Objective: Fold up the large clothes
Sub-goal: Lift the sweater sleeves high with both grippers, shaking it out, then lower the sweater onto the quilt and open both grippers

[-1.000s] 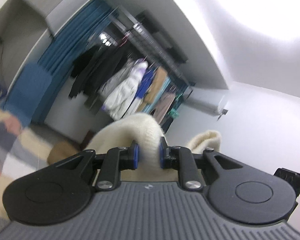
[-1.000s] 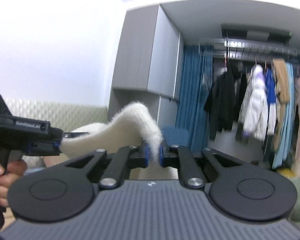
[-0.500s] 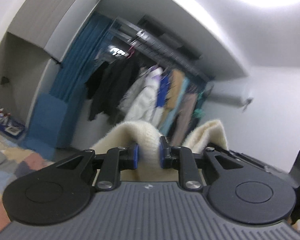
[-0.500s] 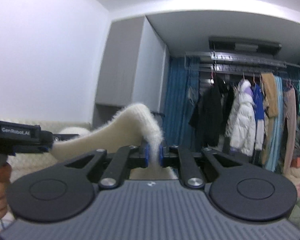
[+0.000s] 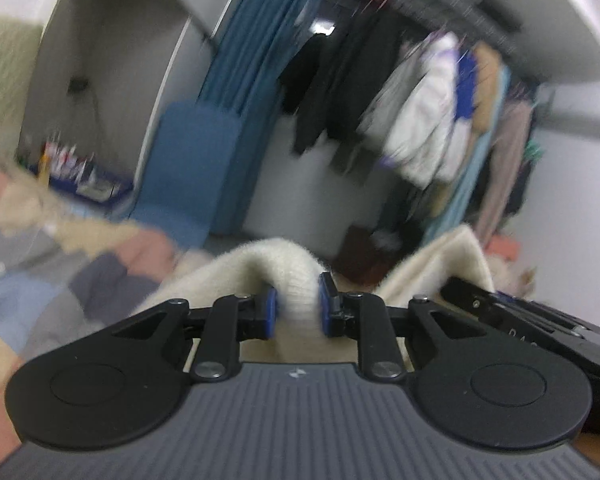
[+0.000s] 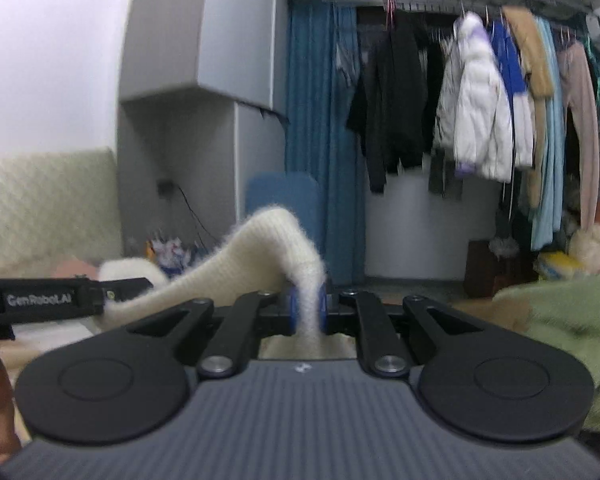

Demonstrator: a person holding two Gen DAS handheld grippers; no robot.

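Left tool (image 5: 296, 306) is clamped on a thick roll of the cream, fuzzy knitted garment (image 5: 268, 268), the blue pads pressed into the wool from both sides with the fold bulging up between them. Right tool (image 6: 308, 308) grips the same cream knit (image 6: 260, 248) more tightly, its jaws nearly together on a thinner pinch of the edge.

Between the two tools the garment runs as one stretched band. Seen from the right tool, the wool rises out of the jaws, arches over, and slopes down and away to the left, ending at the black body of the left tool (image 6: 40, 300), which sits level with it and to its left. Seen from the left tool, a second hump of cream knit (image 5: 451, 256) stands just to its right, above the black housing of the right tool (image 5: 519, 320). So the held edge lies crosswise, from tool to tool, and the rest of the cloth hangs below, out of sight of both cameras.

Under and to the left of the left tool lies a patchwork bed cover in pink, grey, blue and tan (image 5: 60, 264), blurred. Both tools look equally near it, so laying the garment flat likely means lowering them together, keeping that edge taut.
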